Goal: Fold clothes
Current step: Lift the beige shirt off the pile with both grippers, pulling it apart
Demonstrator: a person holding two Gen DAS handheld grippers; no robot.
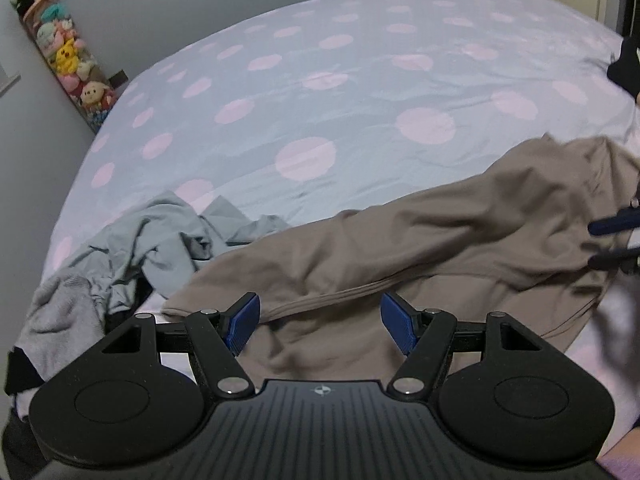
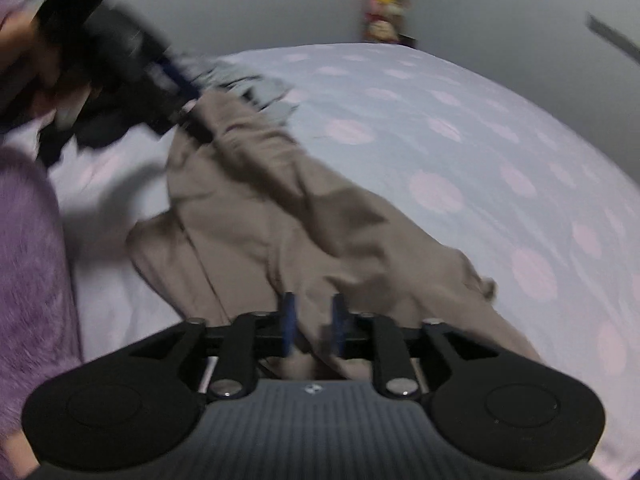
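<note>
A tan garment (image 1: 420,240) lies stretched across the near side of the bed; it also shows in the right wrist view (image 2: 280,216). My left gripper (image 1: 320,322) is open, its blue pads on either side of the garment's seamed edge, close above the cloth. My right gripper (image 2: 312,326) is nearly closed with tan fabric between its pads, gripping the garment's other end; its fingers (image 1: 612,224) show at the right edge of the left wrist view. The left gripper (image 2: 172,92) appears blurred at the garment's far end.
The bed has a light blue sheet with pink dots (image 1: 320,80). A crumpled pile of pale blue and grey clothes (image 1: 132,248) lies left of the tan garment. A column of stuffed toys (image 1: 64,48) stands in the wall corner. A purple fuzzy sleeve (image 2: 28,272) is at left.
</note>
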